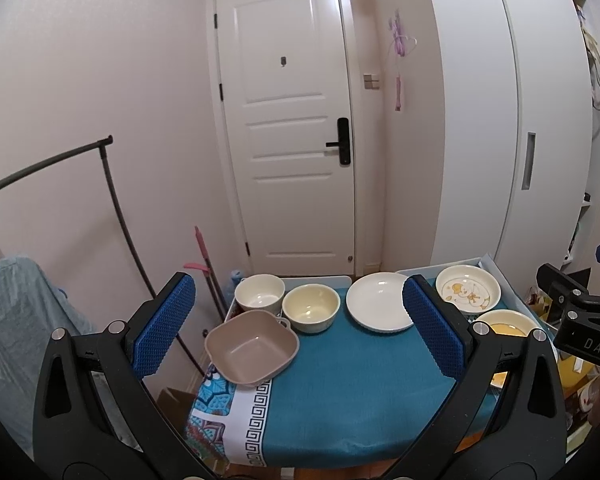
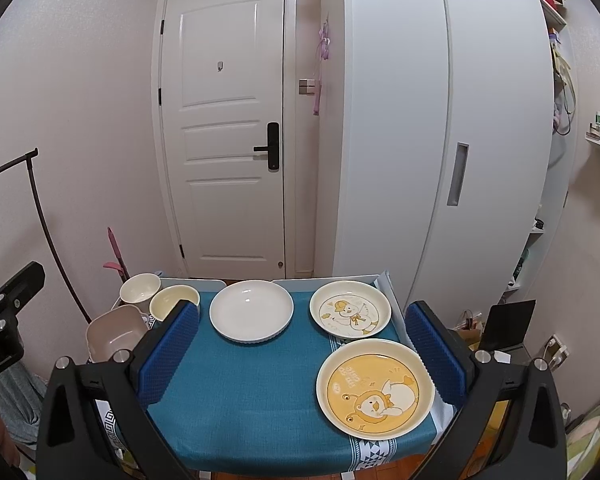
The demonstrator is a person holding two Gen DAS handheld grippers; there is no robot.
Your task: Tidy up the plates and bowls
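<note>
Here, largest first.
Wardrobe [image 2: 440, 140]: white, standing right of the door, reaching past the top of both views.
Door [image 1: 288, 120]: white panelled, sitting shut behind the table, black lever handle [image 1: 340, 144] on its right side.
Table [image 2: 252, 392]: wearing a teal cloth with a white key-pattern border; all dishes are resting on it.
Left gripper [image 1: 300, 328]: hanging over the near left part of the table, blue-padded fingers [image 1: 168, 320] spread wide, nothing between them.
Right gripper [image 2: 302, 356]: hovering over the near edge, fingers [image 2: 436, 356] gaping apart and carrying nothing.
Yellow cartoon plate [image 2: 375, 389]: lying at the near right corner, just beside the right gripper's right finger in the right wrist view.
Plain white plate [image 2: 251, 311]: sitting mid-table toward the far edge.
Duck plate [image 2: 350, 309]: sitting right of the white plate, apart from it, just behind the yellow plate.
Pink square bowl [image 1: 252, 346]: with small side handles, overhanging the left table edge, nearest of the bowls.
Cream bowl [image 1: 311, 307]: standing just behind and right of the pink one; whether they are touching cannot be told.
White bowl [image 1: 260, 294]: taller, standing at the far left corner, close beside the cream bowl.
Trays [image 2: 324, 280]: pale edges showing along the far side behind the plates.
</note>
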